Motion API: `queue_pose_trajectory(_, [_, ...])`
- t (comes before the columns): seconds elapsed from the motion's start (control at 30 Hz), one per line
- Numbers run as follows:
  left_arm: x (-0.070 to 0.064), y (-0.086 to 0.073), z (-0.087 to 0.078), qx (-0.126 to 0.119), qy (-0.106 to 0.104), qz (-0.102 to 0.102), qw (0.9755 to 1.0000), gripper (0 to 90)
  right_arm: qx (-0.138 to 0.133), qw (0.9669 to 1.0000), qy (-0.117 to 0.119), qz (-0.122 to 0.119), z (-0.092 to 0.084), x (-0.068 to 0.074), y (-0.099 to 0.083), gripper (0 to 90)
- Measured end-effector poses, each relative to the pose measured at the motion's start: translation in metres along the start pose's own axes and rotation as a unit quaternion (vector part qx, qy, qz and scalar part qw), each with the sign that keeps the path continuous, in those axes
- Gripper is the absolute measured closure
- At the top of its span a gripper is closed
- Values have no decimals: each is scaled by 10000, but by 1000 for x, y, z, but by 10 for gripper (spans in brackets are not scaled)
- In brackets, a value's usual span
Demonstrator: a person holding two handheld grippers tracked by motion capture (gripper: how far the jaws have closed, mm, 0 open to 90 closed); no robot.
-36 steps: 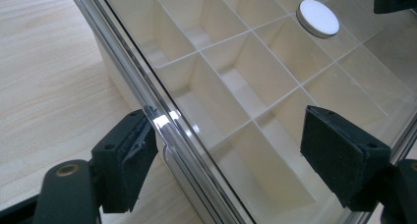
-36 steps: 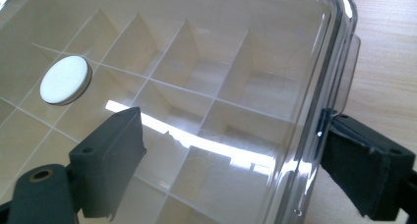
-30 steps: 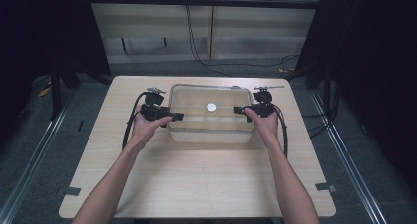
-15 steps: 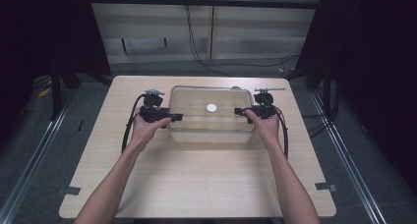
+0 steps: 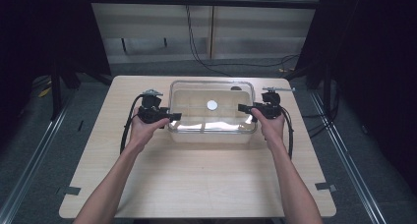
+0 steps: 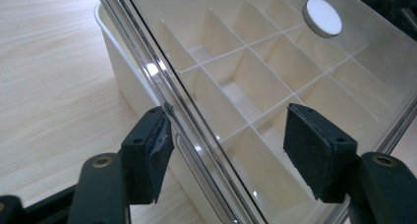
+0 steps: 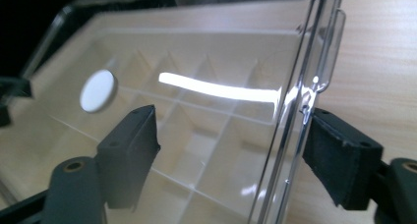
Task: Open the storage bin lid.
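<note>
A white box with divider walls (image 6: 231, 86) stands at the table's far middle under a clear lid (image 5: 212, 121) with a white round knob (image 5: 212, 105). My left gripper (image 5: 174, 117) is at the lid's left end and my right gripper (image 5: 242, 107) at its right end. In the left gripper view the lid's rim (image 6: 162, 81) runs between the jaws of the left gripper (image 6: 228, 123). In the right gripper view the rim and its tab (image 7: 330, 52) lie between the jaws of the right gripper (image 7: 233, 121). Both pairs of jaws have just been closing, and gaps remain beside the pads.
The light wooden table (image 5: 196, 184) has bare room in front of the box and at both sides. Cables (image 5: 127, 130) trail from each gripper towards the person. Dark floor and rails surround the table.
</note>
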State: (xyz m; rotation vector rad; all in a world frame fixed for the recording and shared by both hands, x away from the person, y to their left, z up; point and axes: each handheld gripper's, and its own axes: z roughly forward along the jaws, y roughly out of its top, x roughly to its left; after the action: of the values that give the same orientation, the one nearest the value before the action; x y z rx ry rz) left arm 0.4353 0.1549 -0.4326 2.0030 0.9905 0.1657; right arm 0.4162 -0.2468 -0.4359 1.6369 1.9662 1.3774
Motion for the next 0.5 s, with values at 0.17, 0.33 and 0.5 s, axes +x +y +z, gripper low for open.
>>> queue_pose_trajectory(0.17, [1,0,-7,-235,-1,-8,9997,464,-293,9993,206,49,-11,-4,-1,344])
queue_pose_trajectory(0.33, [-1,0,-10,-335,28,15,9994,505,-329,9993,179,2,-18,-3,1,436])
queue_pose_trajectory(0.5, [-1,1,-14,-398,18,5,9992,540,-344,9994,93,-48,-22,-2,3,519])
